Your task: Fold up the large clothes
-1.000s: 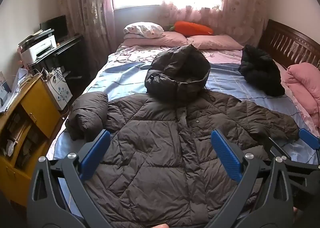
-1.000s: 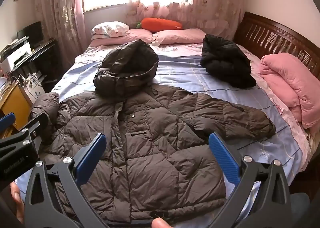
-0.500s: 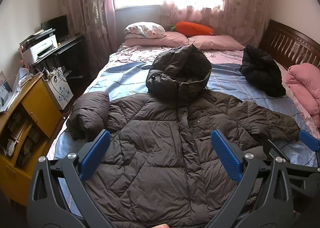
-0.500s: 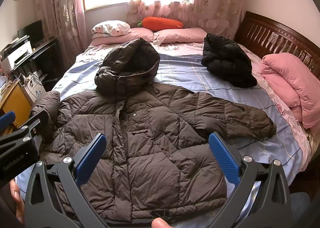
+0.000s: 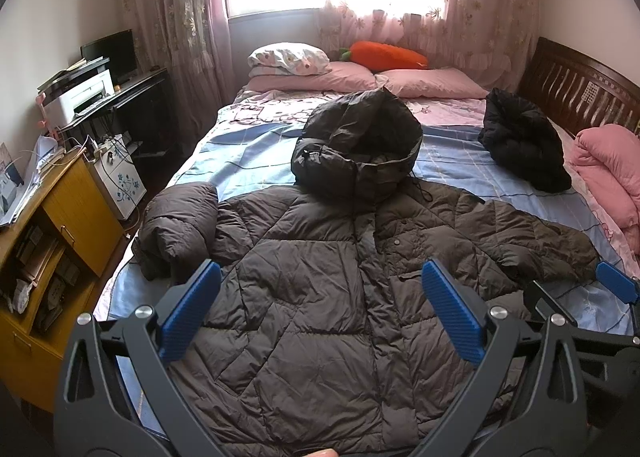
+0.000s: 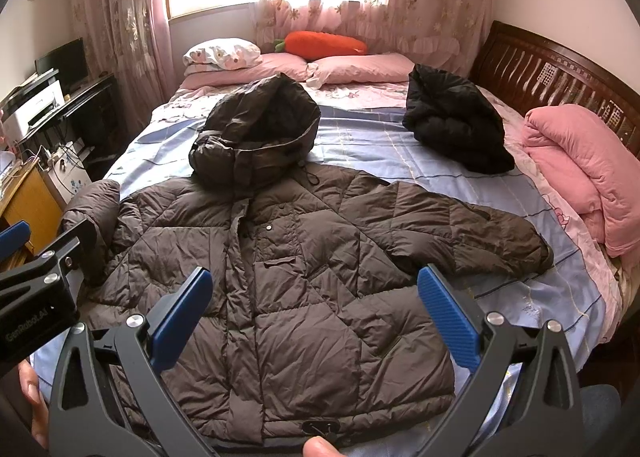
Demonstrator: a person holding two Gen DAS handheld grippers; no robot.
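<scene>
A large dark brown hooded puffer jacket lies front up on the bed, hood toward the pillows. Its right sleeve is spread out to the right. Its left sleeve is bunched at the bed's left edge. My left gripper is open and empty, held above the jacket's lower front. My right gripper is open and empty, above the jacket's lower right half. The left gripper's body shows at the left edge of the right wrist view.
A crumpled black jacket lies at the far right of the bed. A folded pink quilt sits by the wooden headboard. Pillows and an orange carrot cushion are at the far end. A yellow cabinet and a desk with a printer stand left.
Both grippers have drawn back and lifted slightly, so the jacket sits a little lower and farther in both views. The jacket has not moved and both grippers stay open.
</scene>
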